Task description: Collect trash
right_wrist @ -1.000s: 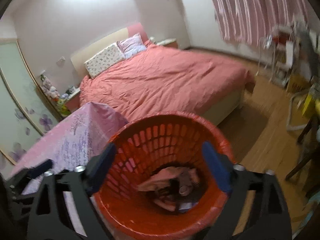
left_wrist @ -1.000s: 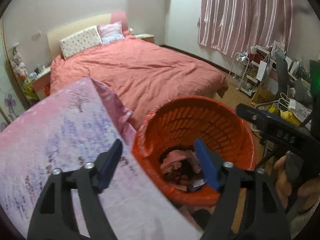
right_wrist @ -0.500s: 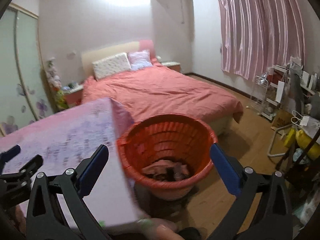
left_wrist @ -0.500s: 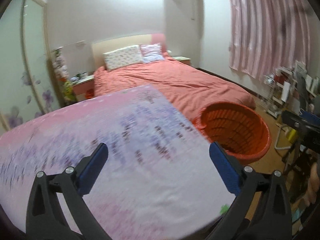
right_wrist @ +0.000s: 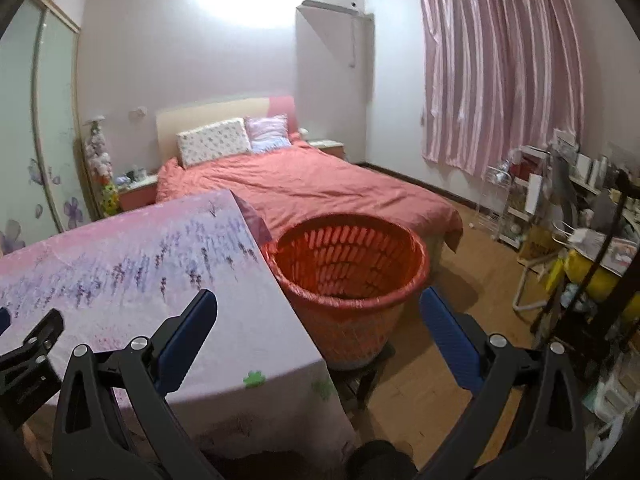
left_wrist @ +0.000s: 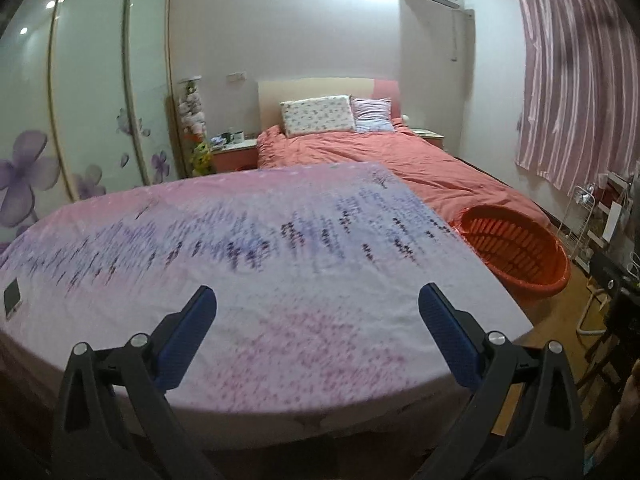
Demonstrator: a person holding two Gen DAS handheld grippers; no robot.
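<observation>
An orange plastic basket (right_wrist: 348,268) stands on the floor at the right edge of a table covered with a pink and purple lavender cloth (left_wrist: 260,260); the basket also shows at the right of the left wrist view (left_wrist: 516,248). My left gripper (left_wrist: 316,332) is open and empty, held above the near part of the table. My right gripper (right_wrist: 316,336) is open and empty, held back from the basket and above the table's corner. The basket's contents are hidden from here. No loose trash shows on the cloth.
A phone (left_wrist: 12,298) lies at the table's left edge. A bed with a red cover (right_wrist: 304,188) stands behind the basket. A cluttered desk and rack (right_wrist: 580,232) line the right wall. Wood floor (right_wrist: 480,280) lies between. A wardrobe (left_wrist: 80,100) is at left.
Both grippers have pulled up and back from over the basket. The left view has swung left over the table. The basket now sits farther off, its contents out of sight.
</observation>
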